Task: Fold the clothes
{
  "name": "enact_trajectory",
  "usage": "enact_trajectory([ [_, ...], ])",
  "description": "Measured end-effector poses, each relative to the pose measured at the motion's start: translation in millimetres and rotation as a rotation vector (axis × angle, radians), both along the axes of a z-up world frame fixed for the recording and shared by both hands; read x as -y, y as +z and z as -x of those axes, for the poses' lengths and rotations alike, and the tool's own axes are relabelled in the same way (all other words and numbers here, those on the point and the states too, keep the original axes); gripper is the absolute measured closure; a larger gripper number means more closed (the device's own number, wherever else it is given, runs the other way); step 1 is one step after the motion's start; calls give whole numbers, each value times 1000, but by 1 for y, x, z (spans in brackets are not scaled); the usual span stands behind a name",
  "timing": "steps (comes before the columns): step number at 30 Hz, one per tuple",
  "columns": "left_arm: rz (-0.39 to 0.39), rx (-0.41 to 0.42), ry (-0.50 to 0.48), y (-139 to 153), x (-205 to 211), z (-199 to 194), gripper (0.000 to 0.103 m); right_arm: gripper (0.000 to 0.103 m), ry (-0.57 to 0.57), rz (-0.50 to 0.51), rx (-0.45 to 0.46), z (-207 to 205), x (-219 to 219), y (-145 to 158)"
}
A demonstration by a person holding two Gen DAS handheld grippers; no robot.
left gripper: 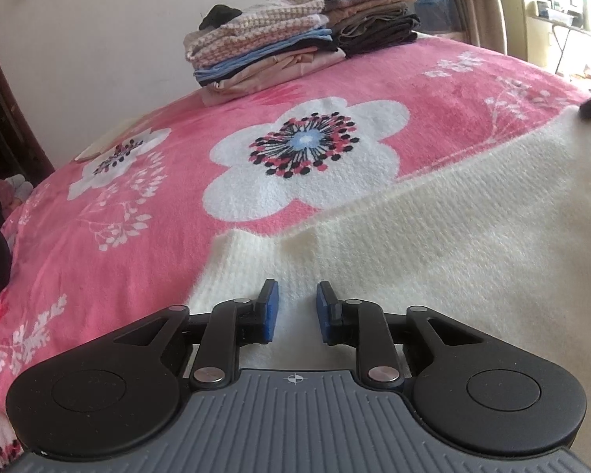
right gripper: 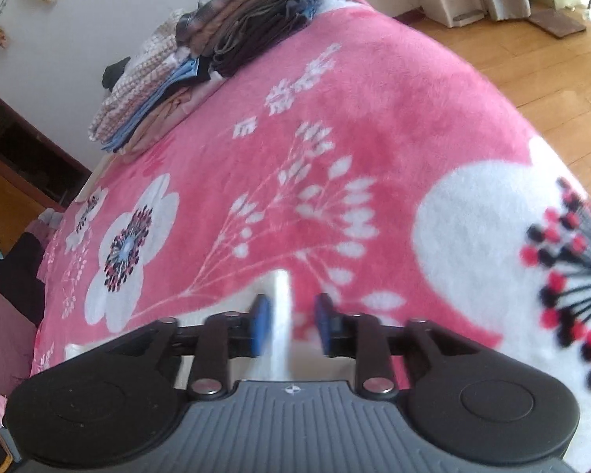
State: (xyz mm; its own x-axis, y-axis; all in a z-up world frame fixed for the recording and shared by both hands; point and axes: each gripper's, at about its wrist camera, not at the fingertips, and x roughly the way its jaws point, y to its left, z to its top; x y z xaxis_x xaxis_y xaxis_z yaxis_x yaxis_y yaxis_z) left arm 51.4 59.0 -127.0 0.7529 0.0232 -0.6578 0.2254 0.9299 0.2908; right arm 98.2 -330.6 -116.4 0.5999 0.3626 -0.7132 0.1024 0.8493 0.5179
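A cream knit garment lies spread flat on the pink flowered blanket. The left gripper hovers over its near corner, jaws partly apart, nothing pinched. The right gripper stands partly open too — a blurred cream fold rises between its blue pads, untouched as far as I can see. Folded clothes are stacked by the wall.

Bed open — 2 clothes stacks far.

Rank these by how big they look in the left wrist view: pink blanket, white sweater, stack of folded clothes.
1. pink blanket
2. white sweater, though nearness to the camera enlarges it
3. stack of folded clothes, far off
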Motion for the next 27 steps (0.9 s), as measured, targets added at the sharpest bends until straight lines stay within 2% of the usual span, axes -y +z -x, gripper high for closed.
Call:
enact_trajectory([
  [3, -10, 15, 32, 12, 0, 5, 74, 70, 3, 106, 59, 9, 3, 29],
  [5, -1, 37, 49, 21, -3, 13, 74, 70, 31, 184, 132, 23, 4, 55],
  [8, 36, 41, 83, 34, -10, 26, 74, 70, 98, 313, 254, 57, 0, 93],
  [11, 98, 9, 123, 43, -19, 44, 74, 70, 207, 473, 359, 103, -15, 121],
  [15, 118, -30, 133, 47, -26, 78, 74, 70, 361, 619, 402, 175, -44, 125],
  [18, 94, -41, 132, 46, -30, 107, 74, 72, 358, 627, 328, 213, -55, 103],
  [21, 119, -66, 160, 45, -41, 126, 74, 73, 223, 474, 245, 232, -44, 85],
  [22, 130, -75, 169, 44, -44, 132, 74, 77, 179, 405, 238, 237, -40, 81],
  [23, 125, -80, 177, 42, -46, 136, 74, 90, 148, 338, 240, 243, -37, 78],
  [24, 122, -86, 186, 40, -49, 139, 74, 95, 142, 322, 254, 246, -39, 77],
  [27, 151, -99, 233, 31, -60, 139, 73, 97, 149, 328, 289, 251, -47, 67],
])
